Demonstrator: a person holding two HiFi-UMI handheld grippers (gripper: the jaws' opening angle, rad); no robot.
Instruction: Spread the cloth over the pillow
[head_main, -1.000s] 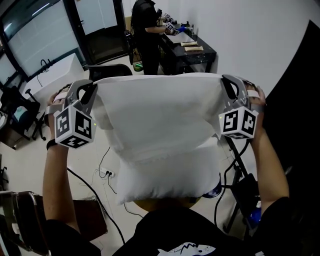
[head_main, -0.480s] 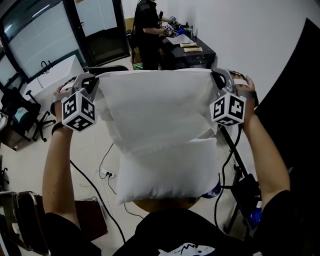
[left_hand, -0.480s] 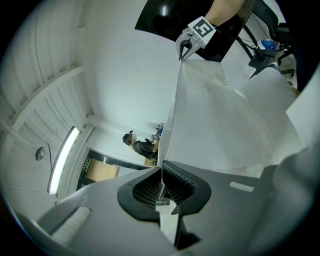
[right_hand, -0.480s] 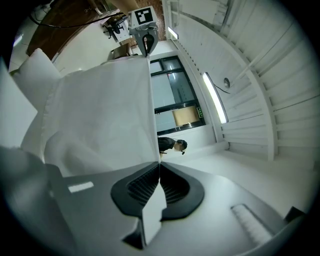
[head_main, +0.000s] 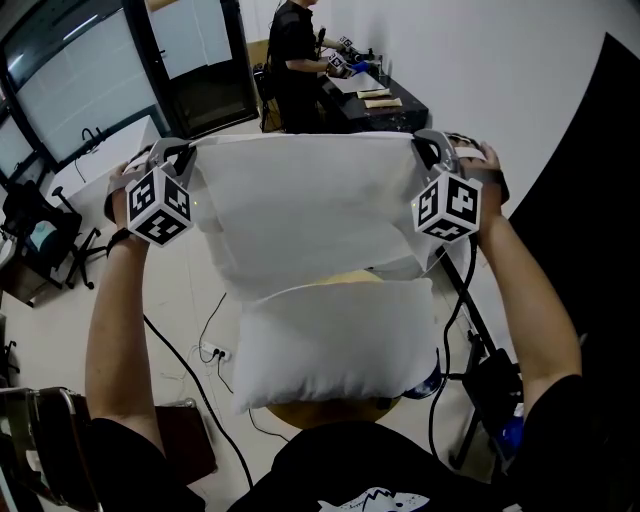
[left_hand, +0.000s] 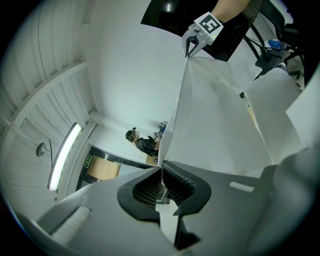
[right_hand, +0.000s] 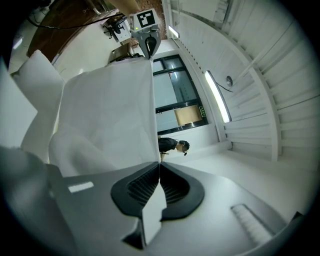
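Two corners of the cloth (head_main: 300, 210) are all you hold. It hangs as one white sheet, its top edge pulled straight from one set of fingers to the other. Over the last second that sheet has travelled away from you, and its loose lower hem has gone with it. A second ago the hem lay over the far part of the pillow (head_main: 335, 345). Now it barely reaches the pillow's far edge, and below the right fingers a yellowish strip (head_main: 350, 278) shows in the gap. I cannot tell what that strip is. The pillow has not shifted; it lies below the fingers and on your side of them, almost wholly bare.

The left gripper (head_main: 188, 152) has its fingers (left_hand: 182, 181) pressed together on the cloth's left corner, with the fabric rising out of the seam between them. The right gripper (head_main: 422, 142) is clamped the same way on the right corner. Neither grip has loosened.

As I judge it, less of the pillow is covered now than a second ago. That reads as a wind-up and not a lay-down: the sheet sits out toward the pillow's far edge, ready to be lowered and drawn back toward you. Past the fingers, a person (head_main: 295, 55) stands at a dark desk (head_main: 385, 108), well apart from your work.
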